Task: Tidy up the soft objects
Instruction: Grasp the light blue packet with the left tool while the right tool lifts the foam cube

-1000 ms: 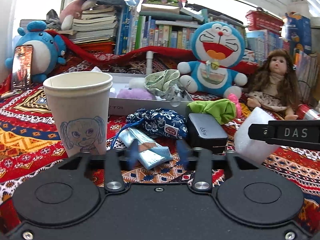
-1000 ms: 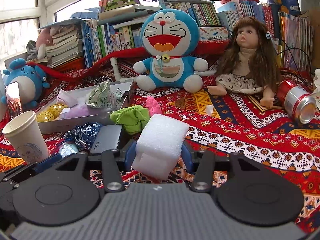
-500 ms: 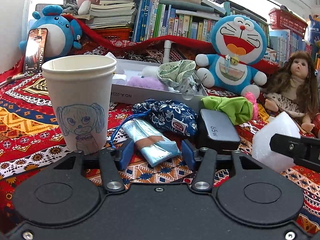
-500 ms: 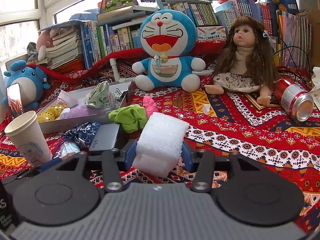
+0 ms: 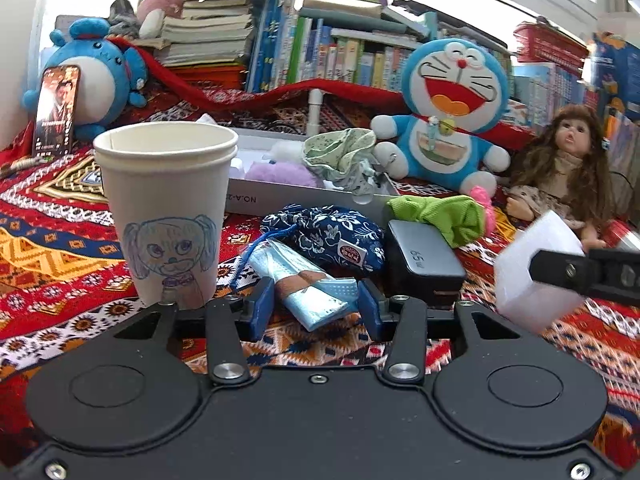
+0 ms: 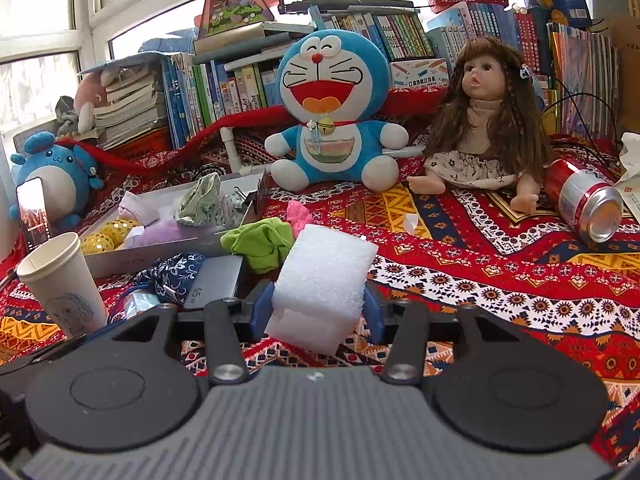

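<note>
Step in hand: we judge it as carrying a soft piece toward the tray (image 6: 132,258), where other soft things already lie
Right tongs (image 6: 318,312): pinching the white foam block (image 6: 324,276) between the blue pads, lifted above the patterned surface (image 6: 500,280)
Left tongs (image 5: 316,312): spread wide, low over the surface, with the light-blue face mask (image 5: 298,280) lying between the pads; we cannot tell whether they touch it
Nearby: paper cup (image 5: 166,212) just left of the left tongs, grey charger (image 5: 424,258) and blue floral pouch (image 5: 332,236) beside the mask
Next move: we would swing the foam block left over the green cloth (image 6: 260,242) to the tray, then release; the left tongs need only press together on the mask
</note>
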